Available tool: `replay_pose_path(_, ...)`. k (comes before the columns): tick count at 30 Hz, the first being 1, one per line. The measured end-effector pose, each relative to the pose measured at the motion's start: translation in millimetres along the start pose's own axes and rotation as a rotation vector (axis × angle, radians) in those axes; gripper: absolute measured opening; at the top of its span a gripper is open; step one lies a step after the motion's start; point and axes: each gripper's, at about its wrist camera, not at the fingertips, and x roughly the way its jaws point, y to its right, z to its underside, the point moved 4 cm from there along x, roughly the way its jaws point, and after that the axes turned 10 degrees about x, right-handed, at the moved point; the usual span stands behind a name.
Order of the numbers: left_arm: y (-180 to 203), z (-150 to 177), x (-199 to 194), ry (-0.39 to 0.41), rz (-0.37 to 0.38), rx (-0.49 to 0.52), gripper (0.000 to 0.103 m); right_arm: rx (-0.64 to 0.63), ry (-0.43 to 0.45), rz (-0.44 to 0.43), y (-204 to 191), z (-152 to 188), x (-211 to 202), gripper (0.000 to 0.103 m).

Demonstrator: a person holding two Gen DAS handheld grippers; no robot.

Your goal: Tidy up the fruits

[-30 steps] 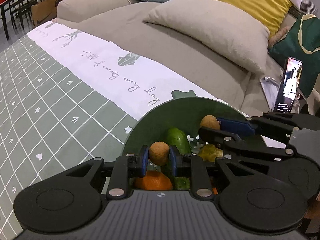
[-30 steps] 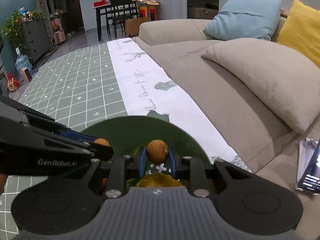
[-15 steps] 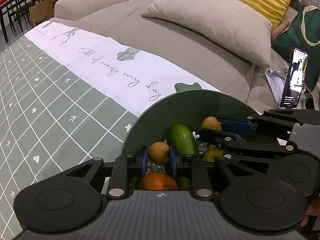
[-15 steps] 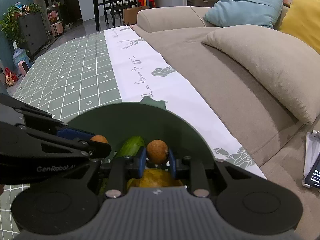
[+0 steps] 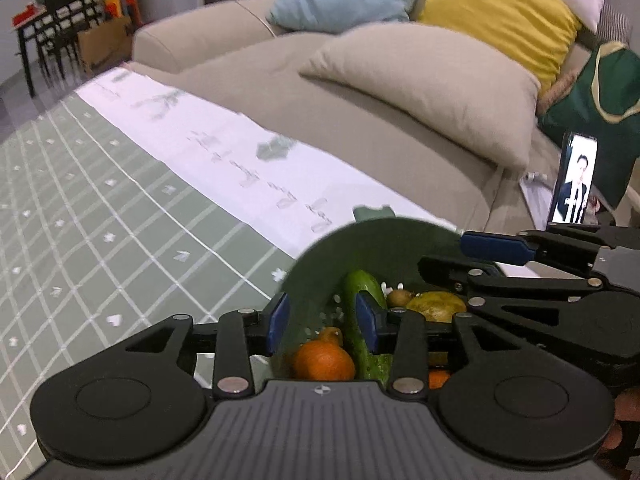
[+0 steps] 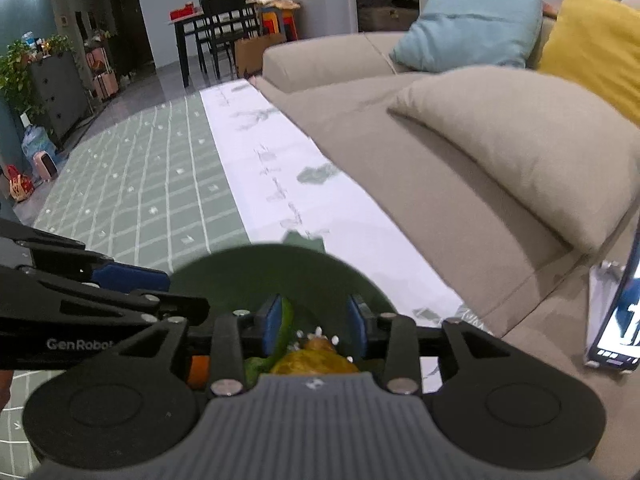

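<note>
A dark green bowl sits on the mat and holds an orange, a green cucumber, a yellow fruit and a small brown round fruit. My left gripper is open and empty just above the bowl's near side. My right gripper is open and empty over the same bowl, above the yellow fruit and a small brown fruit. The right gripper also shows at the right of the left wrist view.
A green grid mat with a white printed strip lies before a beige sofa with cushions. A lit phone stands propped on the sofa at the right. A dining table and chairs stand far back.
Both grippers have opened and let go of their small brown round fruits, which now lie in the bowl. Both grippers have drawn back and up a little from the bowl.
</note>
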Motion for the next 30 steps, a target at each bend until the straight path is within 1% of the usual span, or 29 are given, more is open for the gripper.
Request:
replay_pose_path(4, -6.6, 0.3, -37.9, 0.065, -0.064, -0.007, 0.048, -0.026, 0.053, -0.016, -15.3, -7.0, -31.4, 0.045)
replay_pose_path(6, -9.0, 1.5, -58.4, 0.101, -0.108, -0.006, 0.052, -0.035, 0.08, -0.022, -24.0, -8.7, -49.0, 0.056)
replay_pose_path(8, -11.5, 5.6, -80.7, 0.142, -0.147, -0.015, 0.054, -0.042, 0.105, -0.025, -33.2, -8.6, -66.5, 0.061)
replay_pose_path(10, -12.5, 11.9, -100.4, 0.183, -0.169, -0.027, 0.056, -0.05, 0.125, -0.029, -40.9, -5.4, -83.1, 0.065)
replay_pose_path(13, -12.5, 23.3, -126.0, 0.237, -0.204, -0.035, 0.063, -0.047, 0.157, -0.035, -54.5, 3.1, -105.9, 0.075)
replay_pose_path(15, -13.8, 31.5, -138.5, 0.261, -0.266, -0.039, 0.072, -0.04, 0.176, -0.046, -62.3, 9.9, -118.9, 0.087)
replay_pose_path(17, -15.1, 39.6, -148.8, 0.282, -0.325, -0.037, 0.076, -0.039, 0.197, -0.043, -70.2, 18.1, -131.2, 0.091)
replay_pose_path(18, -16.2, 43.9, -153.7, 0.29, -0.347, -0.038, 0.081, -0.043, 0.205, -0.041, -74.1, 23.0, -136.9, 0.092)
replay_pose_path(20, -17.5, 53.6, -161.2, 0.299, -0.385, -0.047, 0.086, -0.052, 0.219, -0.033, -80.2, 33.2, -145.5, 0.095)
replay_pose_path(22, -19.8, 65.0, -165.7, 0.308, -0.403, -0.062, 0.087, -0.058, 0.234, -0.022, -84.1, 44.9, -153.2, 0.096)
replay_pose_path(26, -23.5, 87.4, -165.0, 0.288, -0.415, -0.119, 0.088, -0.057, 0.24, -0.004, -85.2, 66.6, -160.4, 0.098)
replay_pose_path(30, -26.1, 107.6, -154.4, 0.237, -0.418, -0.167, 0.088, -0.092, 0.203, 0.017, -83.9, 84.7, -153.6, 0.098)
